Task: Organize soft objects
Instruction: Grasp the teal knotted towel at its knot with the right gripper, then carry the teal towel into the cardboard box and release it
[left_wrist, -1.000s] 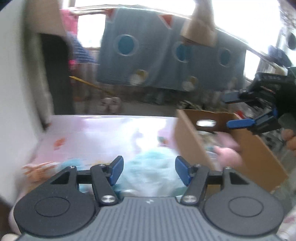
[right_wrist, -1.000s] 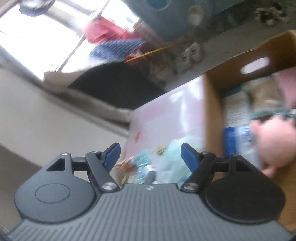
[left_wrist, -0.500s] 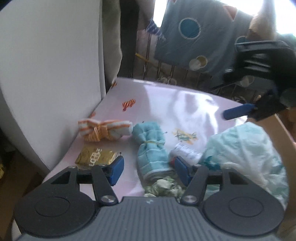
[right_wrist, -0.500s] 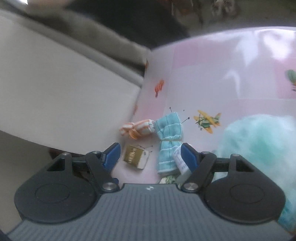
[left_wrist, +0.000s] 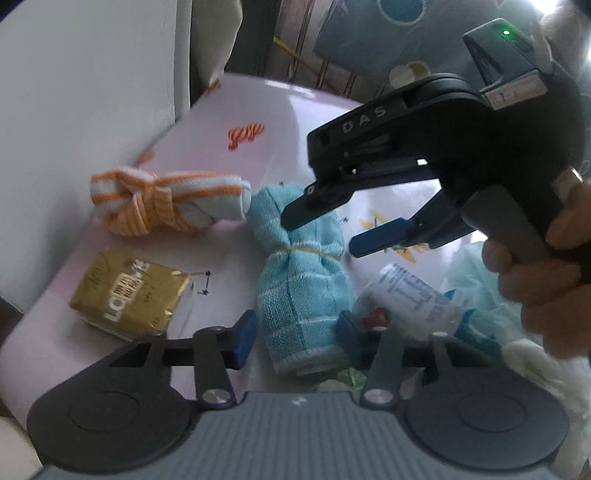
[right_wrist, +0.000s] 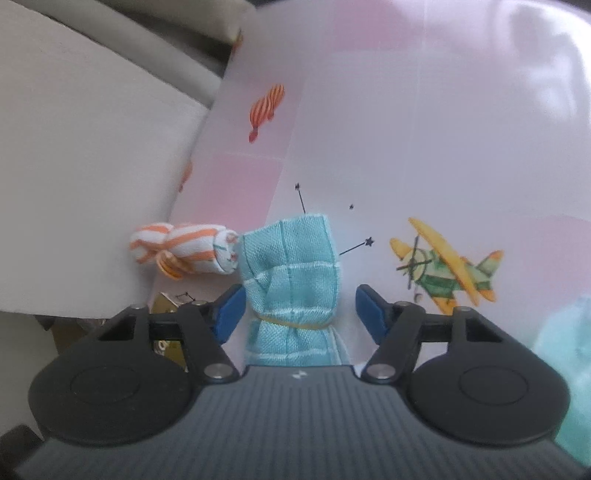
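Both grippers are closing around the light blue rolled towel (left_wrist: 301, 280) lying on the worktop (right_wrist: 424, 129): left gripper (left_wrist: 295, 338) at its near end, right gripper (right_wrist: 297, 308) near the rubber band, neither pressing yet. Pulling in different directions could loosen the roll.

My right tongs' body hides the blue towel roll's (right_wrist: 291, 258) lower end, and the gold packet (right_wrist: 164, 301) barely peeks out behind them.
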